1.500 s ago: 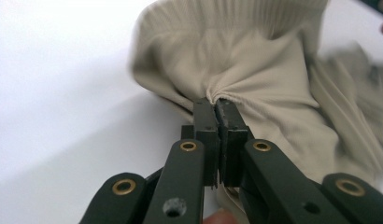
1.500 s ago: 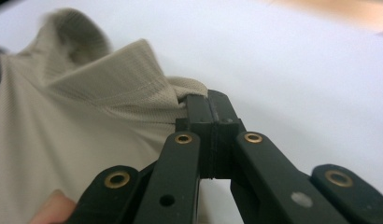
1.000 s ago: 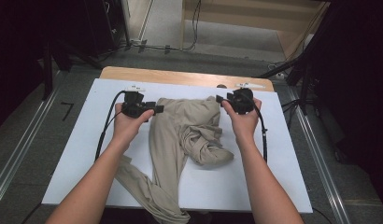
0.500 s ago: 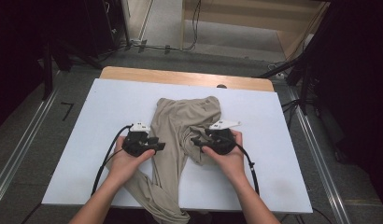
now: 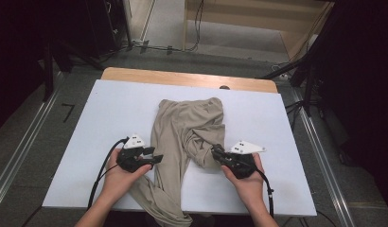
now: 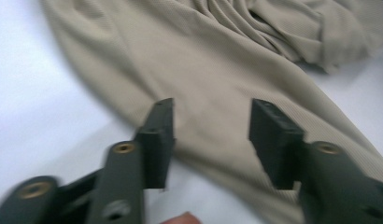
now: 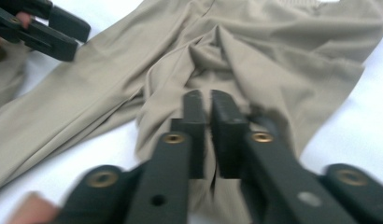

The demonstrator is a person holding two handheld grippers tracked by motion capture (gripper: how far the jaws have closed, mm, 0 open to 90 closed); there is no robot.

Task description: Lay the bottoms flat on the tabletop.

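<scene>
Beige trousers (image 5: 187, 127) lie on the white table top (image 5: 111, 104), waistband at the far side, and one leg (image 5: 163, 213) hangs over the near edge. My left gripper (image 5: 154, 157) hovers at that leg's left edge. Its jaws (image 6: 212, 107) have just been opening, with the cloth (image 6: 217, 60) under them and nothing between the pads. My right gripper (image 5: 215, 151) touches the bunched second leg (image 5: 201, 146). Its jaws (image 7: 206, 100) have just been closing to a narrow slit, and a thin fold of cloth (image 7: 273, 60) appears pinched low between the pads. The left gripper (image 7: 75, 39) also shows at the upper left of the right gripper view.
A wooden strip (image 5: 182, 78) runs along the table's far edge. Metal rails (image 5: 320, 156) flank the table on both sides, with cables on the floor beyond. Bare white surface (image 5: 277, 123) lies left and right of the trousers.
Both hands have come from the waistband at the far side toward the near edge, down along the legs. The right jaws have closed to a slit at the bunched leg.
</scene>
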